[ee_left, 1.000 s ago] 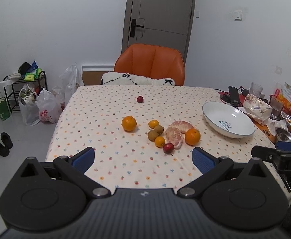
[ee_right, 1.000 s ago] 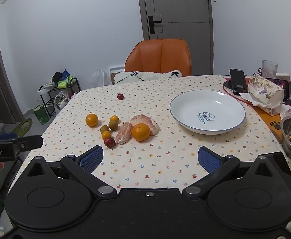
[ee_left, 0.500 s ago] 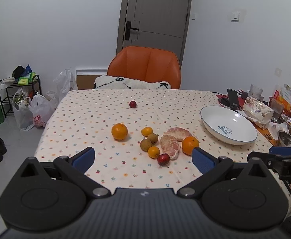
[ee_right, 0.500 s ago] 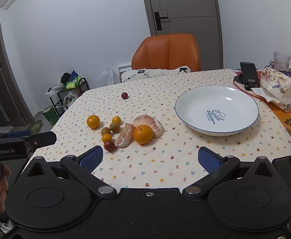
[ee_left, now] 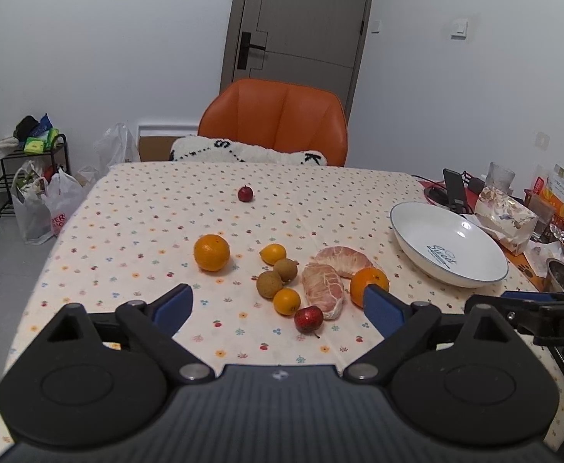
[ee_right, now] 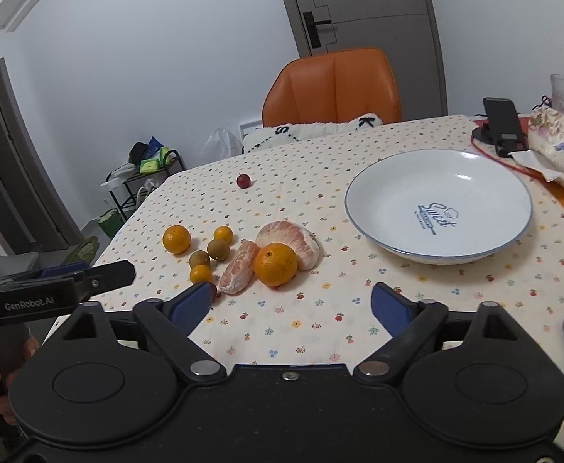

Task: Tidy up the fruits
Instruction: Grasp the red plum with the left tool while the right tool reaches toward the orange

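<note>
Both my pairs of jaws stand wide apart and hold nothing: my left gripper [ee_left: 278, 306] hangs over the near edge of the table [ee_left: 135, 208] with its flowered cloth, my right gripper [ee_right: 295, 305] likewise. No fruit is in the white blue-rimmed plate [ee_right: 363, 208] yet, so I judge the sorting has hardly begun.

I take that plate as my landmark and go from the far left toward it. The lone large orange [ee_left: 211, 252] lies farthest left of the plate, well apart from the rest; round and free on the cloth, it may roll toward the table's edge if I nudge it in closing. Nearer the plate sits the tight cluster: a small yellow-orange citrus [ee_left: 273, 253], two brown round fruits [ee_left: 285, 269] touching each other, another small orange citrus [ee_left: 286, 301] and a little red fruit [ee_left: 308, 318]. They lie so close that a jaw pushed in could knock a neighbour away. Next come two peeled pink pomelo segments [ee_left: 323, 289], soft, I judge, and likely to tear or squash under a hard pinch. The orange [ee_right: 275, 264] just left of the plate leans on them, so lifting it could drag a segment. A small dark red fruit [ee_right: 243, 180] lies alone, far behind and left of the plate, a long reach. My two grippers are near each other and could collide over the cluster.
</note>
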`<state>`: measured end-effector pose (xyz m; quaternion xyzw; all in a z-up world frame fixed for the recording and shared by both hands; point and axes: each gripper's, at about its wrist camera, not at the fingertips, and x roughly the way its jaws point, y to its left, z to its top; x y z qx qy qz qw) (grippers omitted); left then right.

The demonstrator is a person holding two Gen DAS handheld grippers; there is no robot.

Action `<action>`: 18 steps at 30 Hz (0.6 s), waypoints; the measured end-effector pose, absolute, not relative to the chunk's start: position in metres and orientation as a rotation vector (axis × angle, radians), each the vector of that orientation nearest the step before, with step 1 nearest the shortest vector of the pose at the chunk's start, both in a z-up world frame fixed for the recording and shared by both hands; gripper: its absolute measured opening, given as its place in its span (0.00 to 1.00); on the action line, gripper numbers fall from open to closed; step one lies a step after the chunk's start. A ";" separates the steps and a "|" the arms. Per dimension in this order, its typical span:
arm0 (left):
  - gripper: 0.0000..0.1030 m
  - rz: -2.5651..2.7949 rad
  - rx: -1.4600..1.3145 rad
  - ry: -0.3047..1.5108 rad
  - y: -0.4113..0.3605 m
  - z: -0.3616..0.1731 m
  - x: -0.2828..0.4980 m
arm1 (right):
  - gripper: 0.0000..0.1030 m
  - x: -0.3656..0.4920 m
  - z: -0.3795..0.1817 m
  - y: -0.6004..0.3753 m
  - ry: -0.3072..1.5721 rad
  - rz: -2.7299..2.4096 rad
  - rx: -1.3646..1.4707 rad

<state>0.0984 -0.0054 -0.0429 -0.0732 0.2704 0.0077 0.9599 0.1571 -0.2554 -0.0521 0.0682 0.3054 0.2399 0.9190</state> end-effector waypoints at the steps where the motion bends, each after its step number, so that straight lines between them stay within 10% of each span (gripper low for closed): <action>1: 0.89 0.014 -0.149 0.552 -0.006 -0.045 0.100 | 0.82 0.160 -0.054 -0.255 0.632 0.499 0.142; 10: 0.83 0.023 -0.143 0.599 -0.013 -0.062 0.124 | 0.76 0.181 -0.065 -0.251 0.649 0.518 0.162; 18: 0.50 -0.008 -0.177 0.653 -0.020 -0.083 0.141 | 0.60 0.200 -0.078 -0.246 0.684 0.546 0.176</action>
